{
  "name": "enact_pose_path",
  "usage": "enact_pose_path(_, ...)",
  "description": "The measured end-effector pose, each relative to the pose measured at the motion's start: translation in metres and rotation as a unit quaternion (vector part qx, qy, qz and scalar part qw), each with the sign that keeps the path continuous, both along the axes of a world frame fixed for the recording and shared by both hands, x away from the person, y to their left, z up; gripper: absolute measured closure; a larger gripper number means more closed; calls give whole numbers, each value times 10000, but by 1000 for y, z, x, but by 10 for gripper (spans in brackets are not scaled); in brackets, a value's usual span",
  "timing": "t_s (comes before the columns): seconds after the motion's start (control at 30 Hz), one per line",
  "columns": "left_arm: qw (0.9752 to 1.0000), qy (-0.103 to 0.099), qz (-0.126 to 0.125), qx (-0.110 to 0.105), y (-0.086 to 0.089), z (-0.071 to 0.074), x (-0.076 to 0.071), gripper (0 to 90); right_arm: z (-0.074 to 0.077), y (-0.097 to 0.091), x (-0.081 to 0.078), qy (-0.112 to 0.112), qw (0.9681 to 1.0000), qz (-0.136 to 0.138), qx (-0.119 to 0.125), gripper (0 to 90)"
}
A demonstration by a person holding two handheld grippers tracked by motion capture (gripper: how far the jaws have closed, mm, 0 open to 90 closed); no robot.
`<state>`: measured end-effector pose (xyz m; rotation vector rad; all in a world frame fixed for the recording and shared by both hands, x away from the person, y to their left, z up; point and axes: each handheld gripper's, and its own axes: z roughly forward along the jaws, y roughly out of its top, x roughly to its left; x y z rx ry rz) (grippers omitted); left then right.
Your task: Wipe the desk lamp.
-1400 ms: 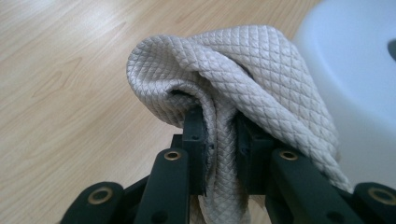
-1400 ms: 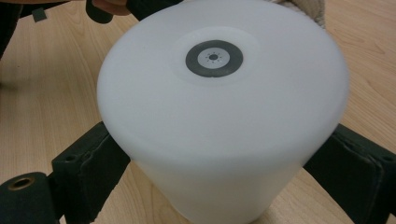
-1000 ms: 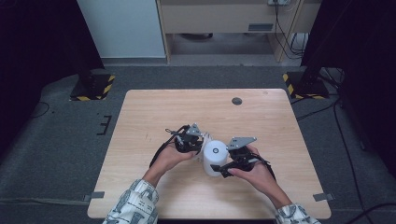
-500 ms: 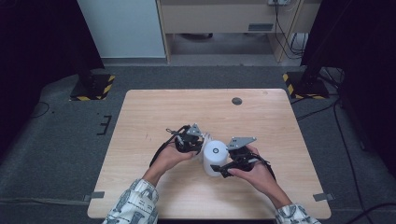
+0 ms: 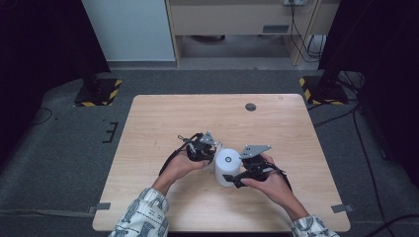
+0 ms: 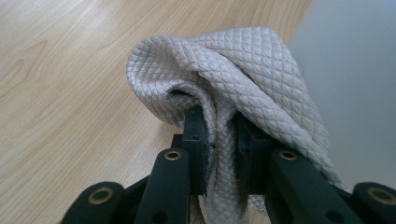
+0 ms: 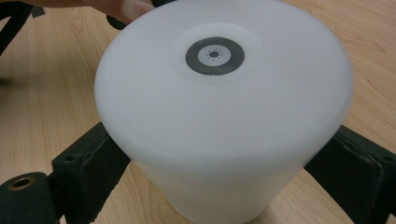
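A white cylinder [image 5: 226, 167] with a dark ring on its top stands upright on the wooden table [image 5: 163, 118], near the middle front. My right gripper [image 5: 231, 178] grips it from the right, jaws wide around its body; in the right gripper view the cylinder [image 7: 224, 112] sits pressed between the two pads. My left gripper [image 5: 210, 157] is shut on a grey quilted cloth [image 6: 224, 88], pinched between its jaws, and holds it against the cylinder's left side. The cylinder's white wall [image 6: 355, 84] shows blurred just right of the cloth.
A small dark round hole [image 5: 250, 106] sits in the table near its far edge. Black stands with yellow-black striped bases [image 5: 99, 91] flank the table on the floor. A cabinet and cables stand behind it.
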<state>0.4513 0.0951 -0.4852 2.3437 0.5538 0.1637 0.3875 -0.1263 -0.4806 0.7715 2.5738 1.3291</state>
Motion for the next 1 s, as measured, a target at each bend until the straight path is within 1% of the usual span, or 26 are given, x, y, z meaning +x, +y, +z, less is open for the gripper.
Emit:
enact_pose_path(0.03,10000,2,15,-83,0,2,0,754,0,0,0,1,10000,1,0,90)
enact_pose_path(0.07,10000,-17,-6,-93,1,5,0,754,0,0,0,-3,10000,-2,3,90)
enact_pose_path(0.13,9998,-45,22,-213,2,11,0,754,0,0,0,7,10000,-11,2,90)
enact_pose_path(0.23,9996,-62,18,-265,2,16,0,754,0,0,0,-6,10000,-2,-16,89)
enact_pose_path(0.33,9998,-51,-16,-187,0,15,1,754,0,0,0,-7,10000,-5,-18,89)
enact_pose_path(0.4,9999,-62,-66,-44,-1,12,2,754,0,0,0,-6,10000,-5,-18,89)
enact_pose_path(0.5,10000,-18,-40,-12,-4,6,2,755,0,0,0,-12,10000,0,-18,89)
enact_pose_path(0.53,10000,-21,-56,30,-4,4,3,755,0,0,0,-11,10000,-7,-15,89)
enact_pose_path(0.6,9999,-15,-79,110,-5,2,2,755,0,0,0,-5,10000,-10,-15,89)
enact_pose_path(0.73,9999,-18,-68,154,-5,-1,2,754,0,0,0,1,10000,-13,-18,89)
enact_pose_path(0.83,9999,2,-53,86,-3,-1,1,754,0,0,0,-3,10000,-5,-24,89)
enact_pose_path(0.87,9999,-7,-71,97,-2,2,2,754,0,0,0,-15,10000,-7,-20,89)
enact_pose_path(0.93,10000,-22,-38,-85,0,7,1,755,0,0,0,-6,10000,2,-24,89)
enact_pose_path(0.97,9999,-47,-39,-138,1,10,0,755,0,0,0,-11,10000,-3,-21,89)
enact_pose_path(1.0,9999,-61,-35,-139,1,13,0,755,0,0,0,-6,10000,-8,-21,89)
